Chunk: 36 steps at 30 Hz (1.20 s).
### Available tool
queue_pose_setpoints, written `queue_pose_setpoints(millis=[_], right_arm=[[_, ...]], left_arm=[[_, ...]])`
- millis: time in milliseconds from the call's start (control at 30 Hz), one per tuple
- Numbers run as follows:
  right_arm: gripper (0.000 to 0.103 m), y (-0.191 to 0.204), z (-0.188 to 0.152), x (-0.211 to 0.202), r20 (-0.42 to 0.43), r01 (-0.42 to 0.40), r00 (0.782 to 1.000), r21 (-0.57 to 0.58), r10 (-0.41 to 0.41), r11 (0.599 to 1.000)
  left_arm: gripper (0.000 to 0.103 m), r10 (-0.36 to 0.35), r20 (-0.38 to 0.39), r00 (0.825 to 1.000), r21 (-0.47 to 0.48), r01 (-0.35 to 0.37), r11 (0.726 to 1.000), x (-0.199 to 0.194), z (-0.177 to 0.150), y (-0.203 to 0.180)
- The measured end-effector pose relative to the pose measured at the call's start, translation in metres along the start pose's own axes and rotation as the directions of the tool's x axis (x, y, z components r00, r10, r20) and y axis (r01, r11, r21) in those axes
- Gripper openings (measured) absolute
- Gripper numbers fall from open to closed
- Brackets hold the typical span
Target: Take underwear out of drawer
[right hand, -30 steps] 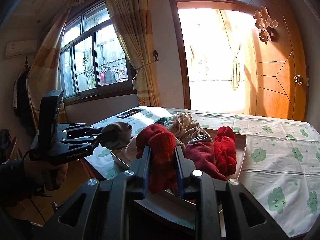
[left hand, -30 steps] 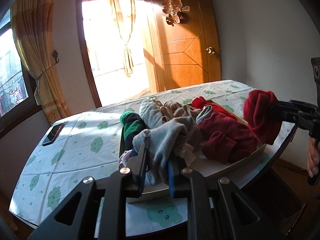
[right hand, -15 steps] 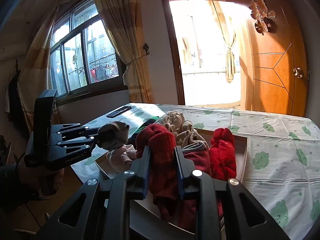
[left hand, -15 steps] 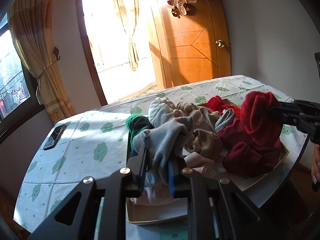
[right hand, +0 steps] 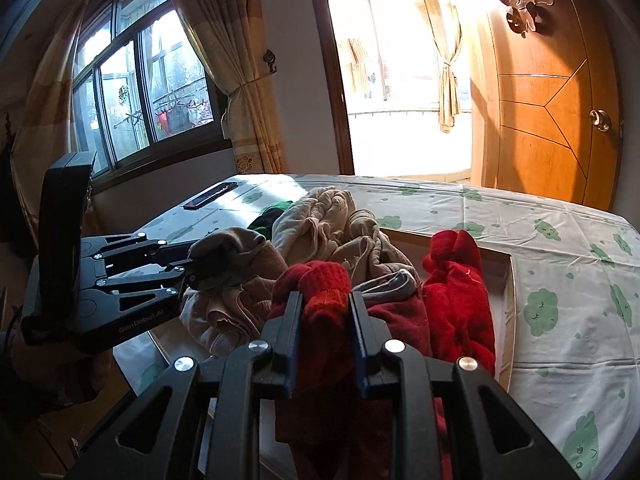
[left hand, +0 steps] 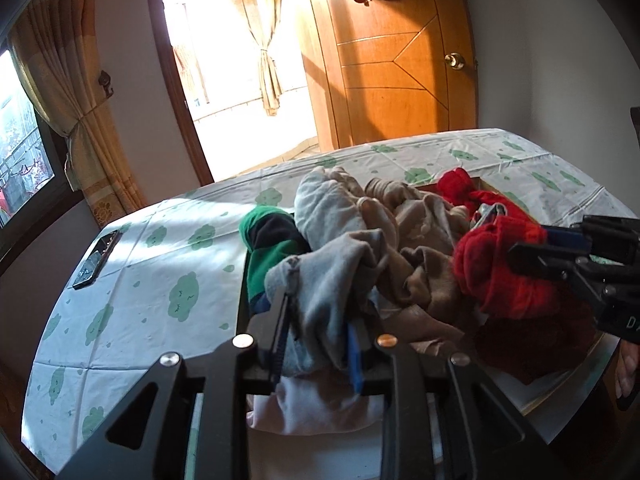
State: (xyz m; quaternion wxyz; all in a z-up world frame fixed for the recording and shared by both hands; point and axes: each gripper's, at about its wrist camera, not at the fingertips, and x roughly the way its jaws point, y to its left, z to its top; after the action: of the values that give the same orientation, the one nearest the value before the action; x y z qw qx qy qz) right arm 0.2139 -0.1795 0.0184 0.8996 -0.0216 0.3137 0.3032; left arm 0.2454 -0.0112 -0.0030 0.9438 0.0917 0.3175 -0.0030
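Underwear is heaped in a shallow wooden drawer [right hand: 507, 300] set on the tablecloth-covered table [right hand: 568, 248]. A grey piece [left hand: 332, 276] hangs between the fingers of the left gripper [left hand: 318, 344], whose jaws have just been opening and are seen slightly parted around the cloth. A red piece [right hand: 326, 292] is clamped between the closed fingers of the right gripper [right hand: 326, 332], above the drawer's near side. A phone [left hand: 97, 258] is seen apart on the cloth.

Left wrist view close over the clothes pile [left hand: 384, 240], facing the door [left hand: 400, 60], right wrist view beside it, both sharing pile, door
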Motion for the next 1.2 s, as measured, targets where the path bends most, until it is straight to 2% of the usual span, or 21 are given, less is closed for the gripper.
queue_pose_setpoints(millis=[33, 100, 233, 300, 433, 633, 833, 933, 1033, 1200], right_arm=[[0.025, -0.002, -0.001, 0.004, -0.011, 0.005, 1.0, 0.005, -0.005, 1.0], [0.025, -0.007, -0.002, 0.009, -0.025, 0.007, 1.0, 0.028, -0.006, 1.0], [0.049, -0.011, -0.003, 0.006, -0.017, 0.025, 1.0, 0.048, -0.024, 0.999], [0.056, -0.013, -0.004, 0.002, -0.005, 0.02, 1.0, 0.062, -0.02, 0.998], [0.066, -0.013, -0.006, -0.01, 0.038, 0.017, 0.999, 0.085, -0.02, 0.996], [0.068, -0.007, -0.009, -0.034, 0.078, 0.019, 0.997, 0.104, -0.028, 0.994], [0.073, 0.002, -0.02, -0.079, 0.112, 0.057, 0.991, 0.113, -0.07, 0.992], [0.08, 0.007, -0.03, -0.104, 0.144, 0.067, 0.986, 0.111, -0.083, 0.992], [0.082, 0.014, -0.04, -0.123, 0.168, 0.084, 0.981, 0.094, -0.099, 0.992], [0.082, 0.024, -0.051, -0.132, 0.161, 0.08, 0.983, 0.076, -0.091, 0.994]], left_arm=[[0.04, 0.007, -0.001, 1.0, 0.006, -0.007, 1.0, 0.001, 0.0, -0.001], [0.059, 0.015, 0.002, 1.0, 0.014, -0.015, 1.0, 0.0, -0.001, -0.004], [0.068, 0.019, 0.015, 1.0, 0.022, -0.02, 1.0, -0.005, -0.001, -0.006], [0.078, 0.028, 0.03, 0.999, 0.025, -0.029, 0.999, -0.011, 0.0, -0.007], [0.08, 0.027, 0.056, 0.998, 0.017, -0.028, 0.999, -0.023, 0.002, -0.007], [0.081, -0.006, 0.083, 0.996, 0.0, 0.006, 1.0, -0.046, -0.005, -0.007], [0.091, -0.05, 0.125, 0.991, -0.042, 0.056, 0.998, -0.082, -0.023, -0.004], [0.094, -0.058, 0.148, 0.987, -0.054, 0.067, 0.996, -0.099, -0.033, -0.004], [0.095, -0.067, 0.154, 0.986, -0.068, 0.078, 0.995, -0.11, -0.043, -0.005], [0.095, -0.072, 0.164, 0.984, -0.079, 0.086, 0.993, -0.123, -0.054, -0.008]])
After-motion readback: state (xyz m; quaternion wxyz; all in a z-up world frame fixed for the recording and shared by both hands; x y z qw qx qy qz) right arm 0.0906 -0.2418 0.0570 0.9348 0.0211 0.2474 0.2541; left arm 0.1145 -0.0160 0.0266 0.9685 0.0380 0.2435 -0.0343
